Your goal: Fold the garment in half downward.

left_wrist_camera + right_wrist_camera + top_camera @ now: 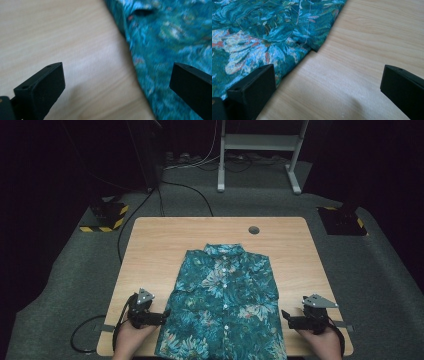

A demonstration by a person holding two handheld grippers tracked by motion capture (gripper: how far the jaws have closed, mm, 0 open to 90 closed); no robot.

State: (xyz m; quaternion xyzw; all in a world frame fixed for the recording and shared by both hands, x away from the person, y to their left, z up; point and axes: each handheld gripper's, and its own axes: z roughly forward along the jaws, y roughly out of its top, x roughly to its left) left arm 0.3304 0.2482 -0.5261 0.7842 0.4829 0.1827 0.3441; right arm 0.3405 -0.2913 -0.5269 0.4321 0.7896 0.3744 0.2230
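A teal floral button-up shirt [225,295] lies flat on the wooden table [160,245], collar away from me, sleeves folded in, hem hanging over the near edge. My left gripper [162,316] rests at the shirt's left edge, jaws open; the left gripper view shows the shirt's edge [170,45] running between its fingers [42,87]. My right gripper [286,315] sits at the shirt's right edge, jaws open over bare wood, with the shirt [262,32] by its left finger [254,87].
A round cable hole [254,229] sits near the table's far edge. Beyond the table are grey carpet, a white stand [260,150], cables, and two yellow-black striped floor bases [105,217]. A cable [85,340] hangs off the table's left front corner.
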